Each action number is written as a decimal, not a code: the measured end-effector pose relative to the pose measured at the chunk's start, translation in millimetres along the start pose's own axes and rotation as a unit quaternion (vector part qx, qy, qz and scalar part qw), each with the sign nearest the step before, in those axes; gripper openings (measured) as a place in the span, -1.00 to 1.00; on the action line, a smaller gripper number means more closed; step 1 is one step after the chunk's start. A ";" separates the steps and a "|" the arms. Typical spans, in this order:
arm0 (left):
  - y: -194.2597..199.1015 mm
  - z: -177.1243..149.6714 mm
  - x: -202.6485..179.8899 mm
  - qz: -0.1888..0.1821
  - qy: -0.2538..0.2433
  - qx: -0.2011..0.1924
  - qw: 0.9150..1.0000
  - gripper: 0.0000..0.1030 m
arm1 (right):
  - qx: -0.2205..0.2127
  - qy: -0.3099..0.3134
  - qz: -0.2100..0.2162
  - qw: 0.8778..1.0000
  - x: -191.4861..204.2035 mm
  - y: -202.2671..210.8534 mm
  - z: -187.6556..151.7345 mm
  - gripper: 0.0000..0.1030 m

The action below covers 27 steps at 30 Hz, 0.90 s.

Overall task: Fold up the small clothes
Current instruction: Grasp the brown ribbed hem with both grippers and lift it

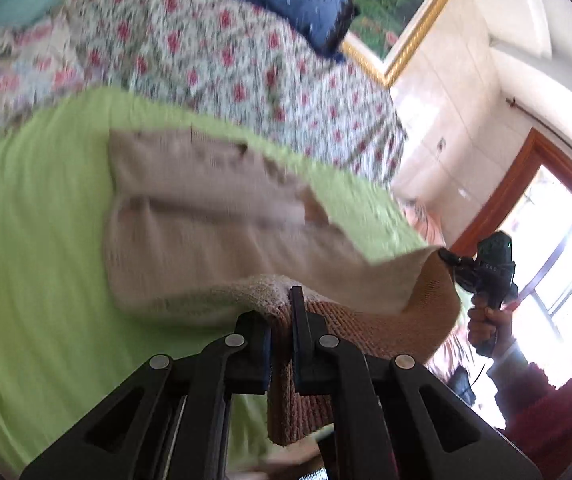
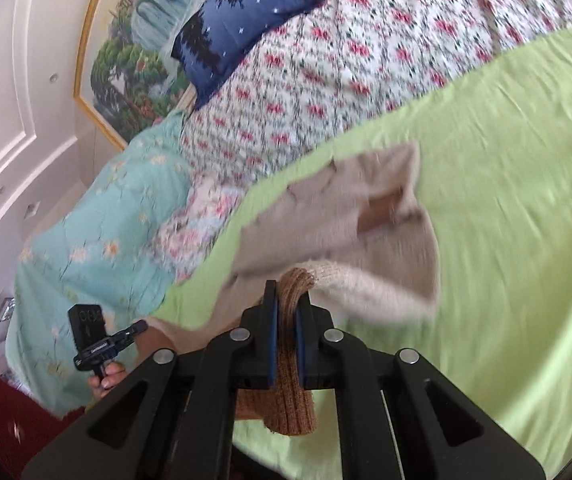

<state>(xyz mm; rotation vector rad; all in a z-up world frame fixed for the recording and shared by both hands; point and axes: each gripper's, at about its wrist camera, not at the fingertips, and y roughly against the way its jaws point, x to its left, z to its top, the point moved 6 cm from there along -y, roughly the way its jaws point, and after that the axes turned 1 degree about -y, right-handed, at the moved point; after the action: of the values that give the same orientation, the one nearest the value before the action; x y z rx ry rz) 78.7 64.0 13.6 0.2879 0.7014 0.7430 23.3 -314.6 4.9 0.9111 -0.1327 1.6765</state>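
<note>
Both grippers (image 1: 282, 320) (image 2: 286, 312) pinch blurred sweater (image 1: 206, 216).

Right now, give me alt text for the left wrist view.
The left hand-held gripper is shut on the brown ribbed hem of a beige knit garment lifted over a green sheet. The right hand-held gripper grips its other corner.

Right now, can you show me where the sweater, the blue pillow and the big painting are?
sweater (image 1: 190, 216): left wrist view, on its beige body.
blue pillow (image 2: 242, 28): right wrist view, on its starry middle.
painting (image 2: 126, 68): right wrist view, on the green trees inside its gold frame.
</note>
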 end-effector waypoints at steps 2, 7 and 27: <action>-8.0 31.2 6.4 0.002 0.000 -0.025 1.000 -0.89 | -0.010 -0.004 -0.011 1.000 -4.7 -17.0 26.1 -0.84; -45.7 104.9 39.9 0.037 -0.004 -0.058 0.998 -0.89 | -0.023 -0.002 -0.070 0.997 -20.4 -73.2 96.3 -0.84; -235.0 156.8 214.4 0.136 0.085 0.037 0.986 -0.84 | 0.075 -0.050 -0.196 0.977 -132.2 -250.9 138.0 -0.78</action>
<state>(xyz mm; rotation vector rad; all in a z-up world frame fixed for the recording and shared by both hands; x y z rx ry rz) 419.1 47.6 -84.8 0.3957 0.8634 1.0123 313.7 -408.6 -74.3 1.0597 0.1024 1.2869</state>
